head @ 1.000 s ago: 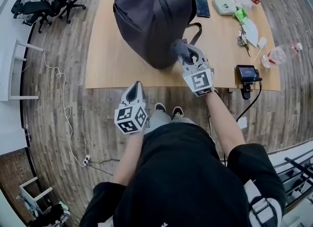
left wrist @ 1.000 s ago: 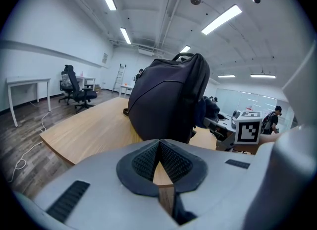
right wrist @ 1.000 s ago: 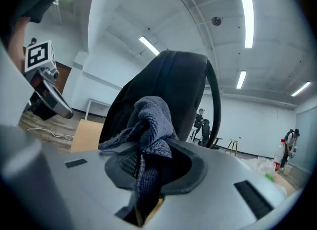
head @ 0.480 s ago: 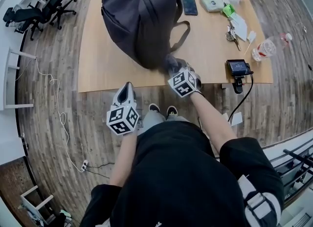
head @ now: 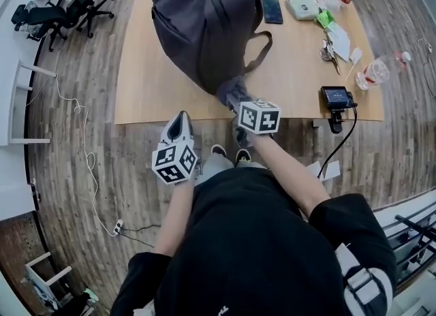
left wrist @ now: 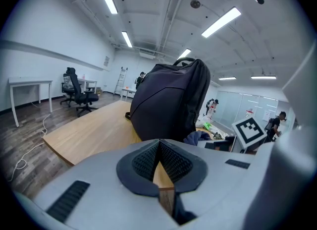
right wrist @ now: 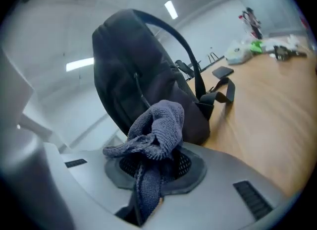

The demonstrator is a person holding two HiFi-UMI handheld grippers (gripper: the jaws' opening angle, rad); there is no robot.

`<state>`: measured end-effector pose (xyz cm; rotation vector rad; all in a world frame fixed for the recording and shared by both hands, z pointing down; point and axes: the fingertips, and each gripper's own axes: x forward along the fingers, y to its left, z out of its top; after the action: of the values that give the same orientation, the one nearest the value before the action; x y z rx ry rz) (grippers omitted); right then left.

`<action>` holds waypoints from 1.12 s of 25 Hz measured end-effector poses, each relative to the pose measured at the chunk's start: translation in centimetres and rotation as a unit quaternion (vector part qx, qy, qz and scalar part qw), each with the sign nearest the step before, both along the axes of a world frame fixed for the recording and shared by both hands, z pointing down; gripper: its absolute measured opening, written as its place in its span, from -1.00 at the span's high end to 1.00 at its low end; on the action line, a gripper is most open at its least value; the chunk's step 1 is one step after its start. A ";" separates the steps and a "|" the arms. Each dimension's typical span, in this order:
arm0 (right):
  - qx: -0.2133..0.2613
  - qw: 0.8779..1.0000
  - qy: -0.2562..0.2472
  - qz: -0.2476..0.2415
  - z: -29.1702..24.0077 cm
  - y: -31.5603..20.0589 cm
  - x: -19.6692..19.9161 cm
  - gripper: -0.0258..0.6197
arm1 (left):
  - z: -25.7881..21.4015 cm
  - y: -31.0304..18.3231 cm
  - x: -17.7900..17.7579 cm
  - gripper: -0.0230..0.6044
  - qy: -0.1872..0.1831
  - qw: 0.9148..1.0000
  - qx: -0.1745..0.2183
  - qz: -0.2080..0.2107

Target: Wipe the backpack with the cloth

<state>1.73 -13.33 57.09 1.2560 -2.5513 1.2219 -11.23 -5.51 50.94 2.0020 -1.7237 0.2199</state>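
1. Grey-blue knitted cloth [right wrist: 156,125] sits bunched in the right gripper [right wrist: 153,162]. Its fingers are clamped tight on the wad, and a tail hangs down between them.
2. Over the last second that gripper has slid down the near face of the dark backpack [head: 204,22] and rolled (its marker cube now shows the head view a different side). The cloth is now at the bag's bottom corner, just inside the near edge of the worktop [head: 146,83].
3. This looks like the end of one downward stroke. Most of the bag's surface probably still needs passes, so the wipe seems only partly done.
4. The left gripper [head: 181,124] has kept still off the worktop's near edge, with its fingers pressed together on nothing. It is not steadying the bag.
5. Only the head view gives the layout: the backpack stands upright, with a phone [head: 272,9] and a bottle [head: 381,69] well apart to its right.
6. Only the right gripper view shows the grip and the cloth's weave. It does not settle whether the cloth is touching the bag.
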 end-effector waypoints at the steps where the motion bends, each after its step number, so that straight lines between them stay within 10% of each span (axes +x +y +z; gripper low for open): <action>1: -0.007 0.999 -0.041 0.010 -1.4 -0.2 -0.4 0.68 | -0.1 0.0 0.0 0.88 0.000 1.000 0.001 -0.001; 7: -0.022 0.971 -0.227 0.073 -12.3 -2.9 -1.1 0.68 | -0.6 0.3 -0.1 0.88 0.002 1.000 0.008 -0.007; 12: 0.034 0.965 -0.249 0.075 -21.2 -4.3 0.4 0.68 | -0.5 0.7 -0.8 0.88 0.005 1.000 0.008 -0.019; 15: 0.149 0.969 -0.184 0.066 -27.1 -5.3 1.3 0.68 | -0.3 1.0 -0.9 0.88 0.007 1.000 0.005 -0.020; 17: 0.288 0.956 -0.006 0.049 -30.1 -6.0 1.1 0.67 | -0.2 1.1 -0.6 0.88 0.009 1.000 0.005 -0.018; 18: 0.373 0.919 0.120 0.037 -31.1 -6.1 0.4 0.67 | -0.2 1.1 -0.5 0.88 0.009 1.000 0.005 -0.017; 19: 0.454 0.856 0.244 0.026 -31.7 -5.7 -0.6 0.67 | -0.1 1.1 -0.4 0.88 0.009 1.000 0.004 -0.016; 21: 0.570 0.697 0.434 -0.013 -30.5 -4.1 -3.4 0.67 | -0.1 1.0 -0.3 0.88 0.010 1.000 0.003 -0.015; 23: 0.616 0.575 0.533 -0.070 -26.3 -2.4 -6.3 0.67 | -0.1 1.0 -0.4 0.88 0.011 1.000 0.002 -0.017; 25: 0.634 0.524 0.560 -0.099 -22.2 -1.1 -7.6 0.67 | -0.3 1.1 -0.8 0.88 0.011 1.000 0.004 -0.023; 28: 0.626 0.517 0.568 -0.132 -16.7 0.4 -7.4 0.68 | -0.4 1.5 -2.3 0.88 0.009 0.999 0.005 -0.038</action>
<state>-5.66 -12.92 40.39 0.9118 -1.9153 -1.4647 -13.55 -3.97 50.52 1.9340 -1.7898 0.1679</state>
